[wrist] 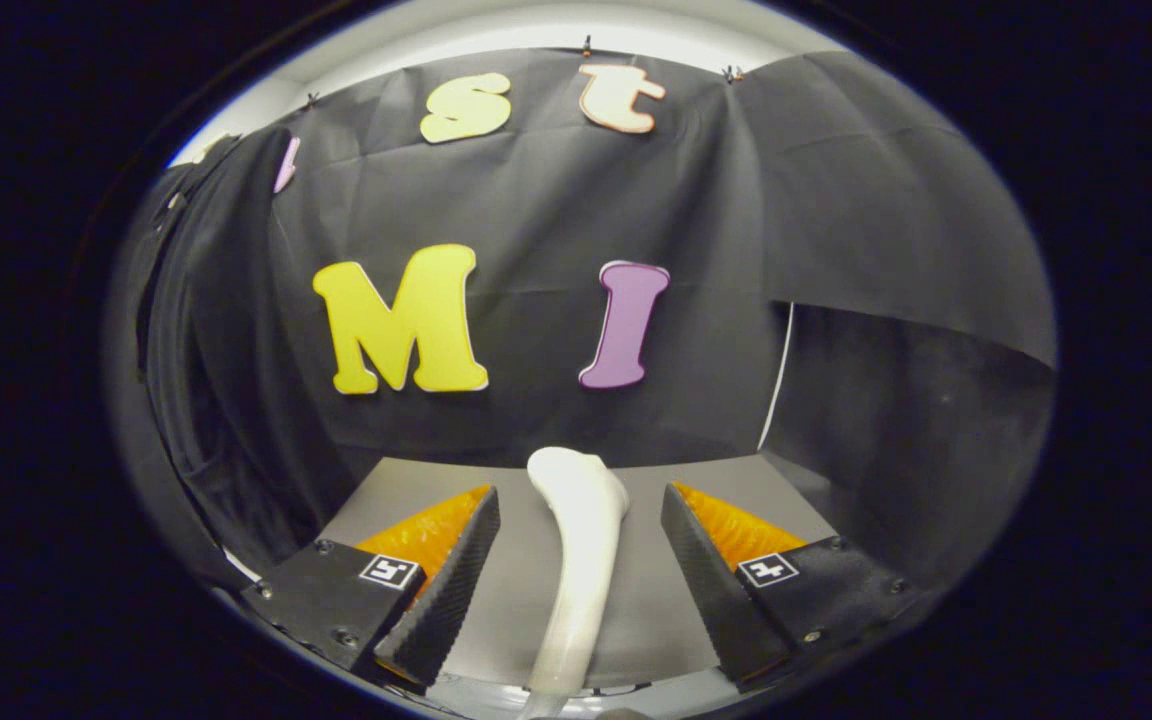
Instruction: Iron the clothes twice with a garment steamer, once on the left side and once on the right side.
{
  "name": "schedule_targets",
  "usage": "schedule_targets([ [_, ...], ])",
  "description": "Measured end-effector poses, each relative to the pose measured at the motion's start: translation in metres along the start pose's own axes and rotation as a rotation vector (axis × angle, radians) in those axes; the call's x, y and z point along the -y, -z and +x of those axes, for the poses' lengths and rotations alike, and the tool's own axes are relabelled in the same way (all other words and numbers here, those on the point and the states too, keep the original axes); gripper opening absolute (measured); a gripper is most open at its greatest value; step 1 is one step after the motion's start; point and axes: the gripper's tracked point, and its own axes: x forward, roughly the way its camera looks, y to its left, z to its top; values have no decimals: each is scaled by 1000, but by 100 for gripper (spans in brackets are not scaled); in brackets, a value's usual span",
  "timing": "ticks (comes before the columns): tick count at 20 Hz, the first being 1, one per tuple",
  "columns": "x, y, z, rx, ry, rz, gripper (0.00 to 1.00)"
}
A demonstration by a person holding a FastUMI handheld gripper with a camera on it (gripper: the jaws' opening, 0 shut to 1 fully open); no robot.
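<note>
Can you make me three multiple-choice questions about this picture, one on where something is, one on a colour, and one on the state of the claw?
1. Where is the white steamer handle?
A. Between the claw's two fingers
B. Lying far beyond the fingers against the wall
C. Outside the left finger

2. What colour is the tabletop under the handle?
A. Red
B. Grey
C. Green

3. What state is the claw in?
A. Shut on the handle
B. Shut with nothing in it
C. Open, with neither finger touching the handle

Answers:
1. A, since the handle runs up the gap between the two fingers.
2. B, since bare grey surface shows on either side of the handle.
3. C, since grey table is visible between each finger and the handle.
</note>
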Motion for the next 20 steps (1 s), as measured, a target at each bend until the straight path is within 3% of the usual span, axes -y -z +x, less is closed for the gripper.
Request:
schedule_targets([
  [4, 9, 27, 42, -140, 15, 32, 100],
  [9, 6, 48, 60, -235, 24, 5, 97],
  [15, 8, 71, 65, -339, 31, 10, 71],
  [18, 5, 76, 63, -363, 9, 48, 63],
  [20, 5, 74, 62, -370, 27, 53, 52],
])
